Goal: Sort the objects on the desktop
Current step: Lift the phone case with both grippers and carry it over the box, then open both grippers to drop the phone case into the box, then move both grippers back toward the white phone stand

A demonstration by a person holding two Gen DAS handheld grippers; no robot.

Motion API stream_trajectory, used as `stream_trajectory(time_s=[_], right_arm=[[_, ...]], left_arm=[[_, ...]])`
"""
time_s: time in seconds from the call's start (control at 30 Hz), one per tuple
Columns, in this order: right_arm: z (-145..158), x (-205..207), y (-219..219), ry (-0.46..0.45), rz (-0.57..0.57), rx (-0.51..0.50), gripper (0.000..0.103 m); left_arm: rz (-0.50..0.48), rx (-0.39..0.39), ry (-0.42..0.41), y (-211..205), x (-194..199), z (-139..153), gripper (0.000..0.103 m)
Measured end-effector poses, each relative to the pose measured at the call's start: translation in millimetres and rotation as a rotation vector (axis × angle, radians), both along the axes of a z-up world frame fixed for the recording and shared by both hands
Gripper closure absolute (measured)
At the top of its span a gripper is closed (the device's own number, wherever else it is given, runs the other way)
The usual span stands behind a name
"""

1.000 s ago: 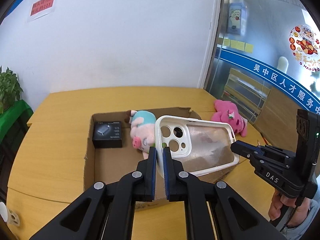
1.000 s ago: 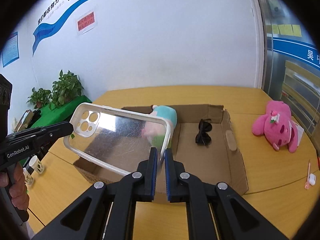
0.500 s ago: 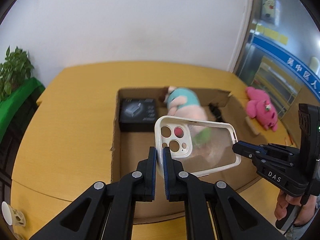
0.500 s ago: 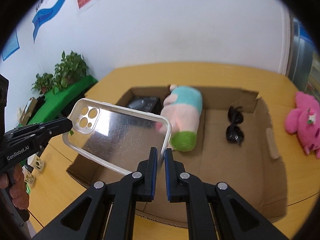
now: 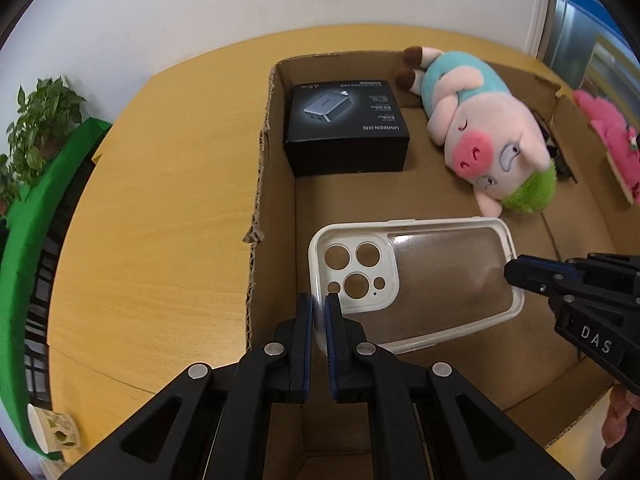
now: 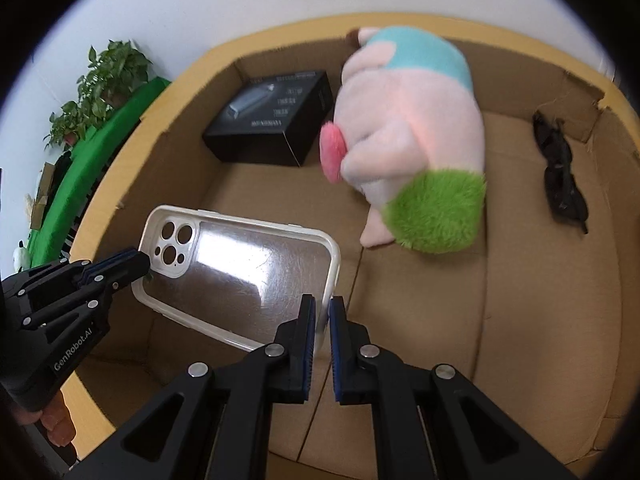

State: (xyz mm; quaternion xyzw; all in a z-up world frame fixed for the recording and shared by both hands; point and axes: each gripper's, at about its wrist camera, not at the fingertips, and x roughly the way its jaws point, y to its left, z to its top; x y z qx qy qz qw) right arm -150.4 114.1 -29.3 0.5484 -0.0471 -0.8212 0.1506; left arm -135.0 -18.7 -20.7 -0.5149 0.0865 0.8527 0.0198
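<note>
A clear phone case with a white rim [image 5: 440,280] hangs low inside the cardboard box [image 5: 256,184], over its near left floor. My left gripper [image 5: 319,306] is shut on the case's camera-hole end. My right gripper [image 6: 322,312] is shut on the opposite end of the case [image 6: 248,272]. The right gripper shows at the right in the left wrist view [image 5: 516,270]; the left gripper shows at the left in the right wrist view [image 6: 140,260].
In the box lie a black charger box [image 5: 346,126], a plush pig [image 5: 484,136] and black sunglasses [image 6: 560,172]. A pink plush [image 5: 608,140] lies outside on the yellow table [image 5: 160,200]. A paper cup [image 5: 52,432] and plants [image 5: 36,128] are at left.
Both grippers have carried the case forward and down, from above the box's near edge to low inside the box. The grip on both ends is unchanged.
</note>
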Motion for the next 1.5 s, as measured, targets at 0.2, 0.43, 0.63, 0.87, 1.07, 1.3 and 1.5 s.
stream_trajectory(time_s=[0.2,0.43,0.63,0.87,1.07,1.3,1.5], right_arm=[[-10.4,-7.7,2.4,-0.093,0.005,-0.014,0.096],[2.5,4.2,14.0,-0.042,0.023,-0.087,0.082],[55.6,60.8,79.6,0.188,-0.017,-0.085,0.047],[43.9,124.4,189.3,0.203,-0.203,0.129,0.033],[45.6,143.9,183.4,0.291,-0.179,0.173,0.033],[44.9,156.4,180.2,0.325,-0.203,0.186,0.028],[54.0,151.8,180.0,0.295,-0.227,0.159,0.027]], left_arm=[[0.001,-0.087,-0.022,9.1,-3.1,-6.2,0.098],[0.021,-0.048,-0.007,4.6,0.7,1.6,0.091],[-0.033,0.104,0.129,-2.4,41.9,38.6,0.034],[-0.084,0.161,0.147,-1.5,85.7,19.5,0.025],[-0.067,0.187,0.159,-4.0,94.1,15.8,0.025],[-0.077,0.175,0.147,-4.1,91.6,16.7,0.025],[-0.064,0.156,0.202,-5.4,97.6,31.9,0.025]])
